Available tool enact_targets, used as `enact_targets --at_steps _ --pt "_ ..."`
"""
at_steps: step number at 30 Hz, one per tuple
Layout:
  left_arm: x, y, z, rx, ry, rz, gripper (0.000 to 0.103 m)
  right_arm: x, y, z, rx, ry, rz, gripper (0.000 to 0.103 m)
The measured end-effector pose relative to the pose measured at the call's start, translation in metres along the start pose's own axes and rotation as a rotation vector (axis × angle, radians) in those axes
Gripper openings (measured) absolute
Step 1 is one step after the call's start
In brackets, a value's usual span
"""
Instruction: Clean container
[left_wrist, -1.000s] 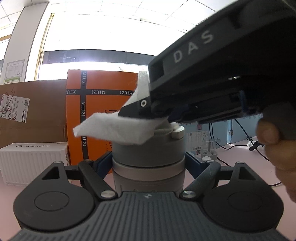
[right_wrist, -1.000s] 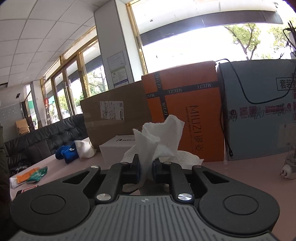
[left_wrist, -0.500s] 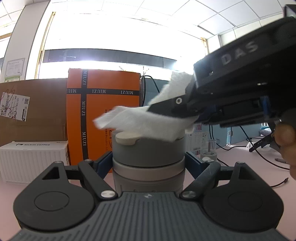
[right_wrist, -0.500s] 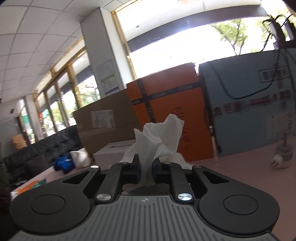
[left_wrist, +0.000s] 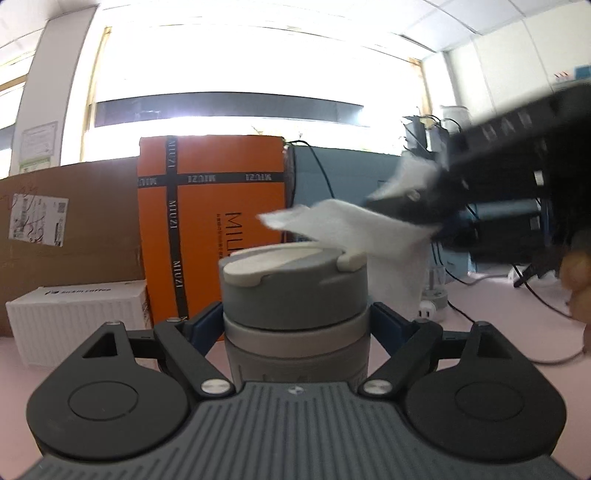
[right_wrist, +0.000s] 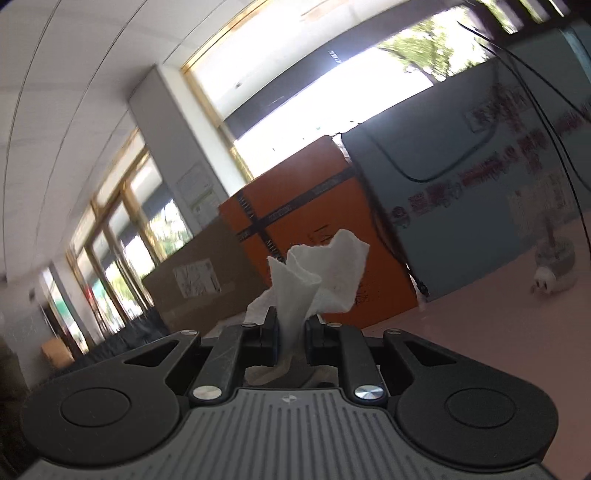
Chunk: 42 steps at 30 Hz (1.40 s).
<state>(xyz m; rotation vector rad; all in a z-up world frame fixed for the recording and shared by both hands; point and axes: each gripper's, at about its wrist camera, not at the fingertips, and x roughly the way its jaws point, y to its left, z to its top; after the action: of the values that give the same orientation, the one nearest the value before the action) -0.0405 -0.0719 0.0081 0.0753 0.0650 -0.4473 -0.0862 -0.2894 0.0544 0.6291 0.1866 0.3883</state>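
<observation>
A grey round container with a cream lid stands upright between my left gripper's fingers, which are shut on its sides. My right gripper is shut on a crumpled white paper towel. In the left wrist view the towel hangs just above and right of the lid, off its top, with the right gripper blurred at upper right.
An orange MIUZI box, a brown cardboard box and a white ribbed box stand behind on the pink table. A blue-grey panel, cables and a white plug are to the right.
The right gripper with the towel has swept rightward across the lid and off its right edge, tilting as it goes. The left gripper still holds the container.
</observation>
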Motion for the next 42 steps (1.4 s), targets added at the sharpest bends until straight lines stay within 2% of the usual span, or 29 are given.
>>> enact_targets --at_steps 3,7,11,13,16,17,18,20,26,32,37,40,42 --pt "0.0 -0.009 0.005 -0.02 -0.013 0.069 0.095 0.0 -0.038 -0.004 0.213 -0.021 0.092 0.014" --pt "0.004 -0.041 0.006 -0.009 -0.028 0.227 0.096 0.004 -0.078 -0.018 0.409 -0.042 0.172 0.014" --pt "0.014 -0.053 0.005 -0.029 -0.037 0.304 0.096 0.004 -0.098 -0.029 0.5 -0.061 0.222 0.014" --pt "0.024 -0.052 0.004 -0.065 -0.046 0.354 0.096 0.001 -0.102 -0.032 0.513 -0.069 0.217 0.014" --pt "0.017 -0.064 0.003 -0.092 -0.073 0.41 0.096 0.0 -0.105 -0.033 0.525 -0.082 0.214 0.014" --pt "0.017 -0.061 0.003 -0.098 -0.075 0.399 0.096 -0.001 -0.105 -0.033 0.53 -0.085 0.217 0.014" --pt "0.017 -0.058 0.004 -0.103 -0.076 0.389 0.085 -0.001 -0.105 -0.034 0.532 -0.085 0.217 0.014" --pt "0.014 -0.051 0.004 -0.121 -0.074 0.357 0.079 -0.001 -0.104 -0.034 0.524 -0.081 0.215 0.014" --pt "-0.001 -0.027 0.003 -0.133 -0.065 0.223 0.079 0.0 -0.102 -0.035 0.503 -0.069 0.213 0.014" --pt "-0.008 -0.009 0.003 -0.083 -0.052 0.06 0.079 0.001 -0.102 -0.036 0.506 -0.066 0.208 0.014" --pt "-0.008 0.011 0.002 -0.017 -0.061 -0.119 0.078 0.002 -0.102 -0.037 0.51 -0.055 0.21 0.014" --pt "-0.004 0.025 0.002 -0.002 -0.065 -0.23 0.078 0.003 -0.101 -0.038 0.511 -0.045 0.223 0.014" --pt "0.002 0.034 0.003 -0.025 -0.054 -0.277 0.077 0.004 -0.101 -0.039 0.512 -0.036 0.231 0.014"
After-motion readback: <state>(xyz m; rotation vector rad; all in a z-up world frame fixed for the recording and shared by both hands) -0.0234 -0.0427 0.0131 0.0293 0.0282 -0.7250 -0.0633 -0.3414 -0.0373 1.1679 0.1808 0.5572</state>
